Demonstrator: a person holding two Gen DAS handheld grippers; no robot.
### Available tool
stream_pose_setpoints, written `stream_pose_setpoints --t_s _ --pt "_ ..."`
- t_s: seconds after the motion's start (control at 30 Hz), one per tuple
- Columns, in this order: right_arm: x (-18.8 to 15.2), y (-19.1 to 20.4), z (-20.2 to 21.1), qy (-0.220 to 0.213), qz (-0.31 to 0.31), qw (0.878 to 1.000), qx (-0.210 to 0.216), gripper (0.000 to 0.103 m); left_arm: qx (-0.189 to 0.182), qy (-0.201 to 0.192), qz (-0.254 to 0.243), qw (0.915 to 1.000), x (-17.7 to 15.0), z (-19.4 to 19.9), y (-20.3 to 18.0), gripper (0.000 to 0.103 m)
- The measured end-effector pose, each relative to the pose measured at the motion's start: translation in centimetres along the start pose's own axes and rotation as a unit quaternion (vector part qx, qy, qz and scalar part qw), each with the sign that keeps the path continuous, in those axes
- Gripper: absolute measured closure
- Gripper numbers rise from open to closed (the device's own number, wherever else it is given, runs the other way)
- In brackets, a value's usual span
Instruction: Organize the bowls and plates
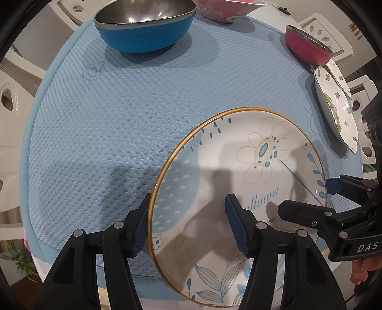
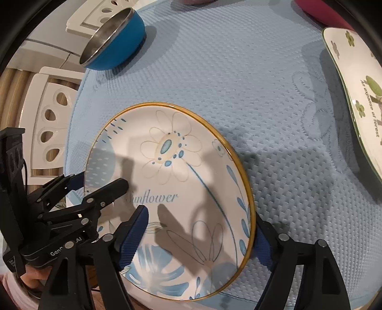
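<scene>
A white plate with a gold rim and a blue sunflower print (image 1: pixel 241 190) (image 2: pixel 172 186) lies on the light blue mat (image 1: pixel 124 124) (image 2: pixel 274 119) near its front edge. My left gripper (image 1: pixel 188 221) is open, one finger outside the plate's left rim, the other over the plate. My right gripper (image 2: pixel 203 233) is open and straddles the plate's right rim. Each gripper shows in the other's view, the right gripper (image 1: pixel 308 198) and the left gripper (image 2: pixel 102 181), at the plate's opposite edges. Neither one pinches the rim.
A blue bowl with a steel inside (image 1: pixel 145 26) (image 2: pixel 112 40) stands at the back of the mat. A pink floral bowl (image 1: pixel 226 9) and a pink steel-lined bowl (image 1: pixel 308 45) stand further right. A white plate with green flowers (image 1: pixel 336 107) (image 2: pixel 358 95) lies at the right. White chairs surround the table.
</scene>
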State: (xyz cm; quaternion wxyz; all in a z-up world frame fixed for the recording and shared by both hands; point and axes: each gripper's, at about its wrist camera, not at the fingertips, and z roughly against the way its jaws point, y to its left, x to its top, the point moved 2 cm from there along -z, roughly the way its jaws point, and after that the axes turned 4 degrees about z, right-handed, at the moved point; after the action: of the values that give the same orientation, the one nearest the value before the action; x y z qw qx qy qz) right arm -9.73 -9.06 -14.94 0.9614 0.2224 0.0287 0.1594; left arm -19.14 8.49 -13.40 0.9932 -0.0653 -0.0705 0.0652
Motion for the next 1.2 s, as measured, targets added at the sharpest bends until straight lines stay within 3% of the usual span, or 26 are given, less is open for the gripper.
stream_pose_setpoints --t_s 0.3,0.47,0.53,0.63,0.77,0.93,1.2 --pt "-0.5 -0.2 0.3 -0.008 0.004 1.000 0.013 0.021 0.004 0.008 0.008 0.9999 0.4 -1.1 -0.7 0.043" --pt "-0.6 -0.7 1.0 0.018 0.000 1.000 0.025 0.022 0.059 0.012 0.001 0.9982 0.7 0.6 -0.8 0.044" --pt "-1.0 -1.2 2.3 0.005 0.002 0.999 0.032 0.022 0.063 0.005 0.002 0.9980 1.1 1.8 -1.0 0.042" --pt "-1.6 -2.9 4.5 -0.010 -0.011 0.999 0.029 0.022 0.064 -0.011 0.003 0.9979 2.0 3.8 -1.7 0.041" --pt "-2.2 -6.0 8.1 -0.041 -0.030 0.998 0.022 0.023 0.063 -0.016 0.006 0.9978 3.5 5.3 -3.1 0.031" --pt "-2.6 -10.2 11.9 -0.065 -0.054 0.996 0.003 0.022 0.041 -0.007 0.006 0.9991 6.1 4.7 -6.2 0.030" --pt "-2.9 -17.3 15.9 -0.091 -0.097 0.991 -0.023 0.022 0.013 -0.016 -0.034 0.9992 8.8 3.3 -13.5 0.030"
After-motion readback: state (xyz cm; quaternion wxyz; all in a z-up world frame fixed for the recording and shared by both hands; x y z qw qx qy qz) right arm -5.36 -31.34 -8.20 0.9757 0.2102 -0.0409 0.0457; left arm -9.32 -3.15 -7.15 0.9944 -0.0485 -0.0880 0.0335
